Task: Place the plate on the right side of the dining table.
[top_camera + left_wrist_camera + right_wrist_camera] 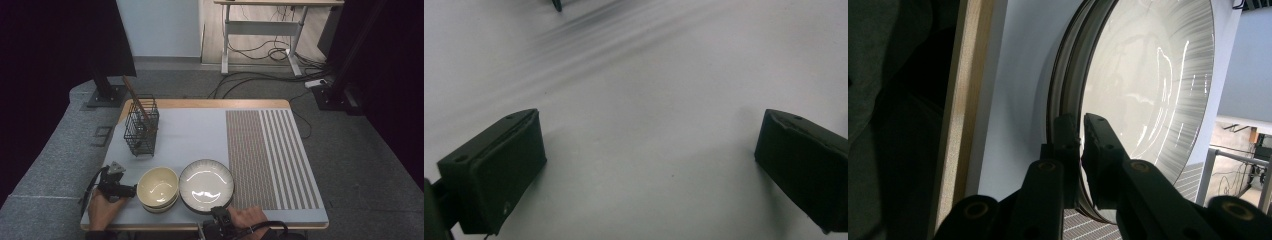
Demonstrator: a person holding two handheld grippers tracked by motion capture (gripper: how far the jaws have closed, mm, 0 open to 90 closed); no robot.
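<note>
A round grey-white plate [206,185] with a ribbed rim lies near the front edge of the table, and its glossy inside [1148,75] is seen close up in the right gripper view. My right gripper [220,212] [1081,122] comes in from the front edge and is shut on the plate's near rim, one jaw above it and one below. Cream bowls [158,186], stacked, sit just left of the plate. My left gripper [131,190] [649,145] lies low over the pale mat beside the bowls, open wide with nothing between its jaws.
A black wire basket [141,127] holding brown chopsticks [135,97] stands at the back left. A striped placemat [270,155] covers the right half of the table. The wooden table edge [955,125] runs close behind the right gripper.
</note>
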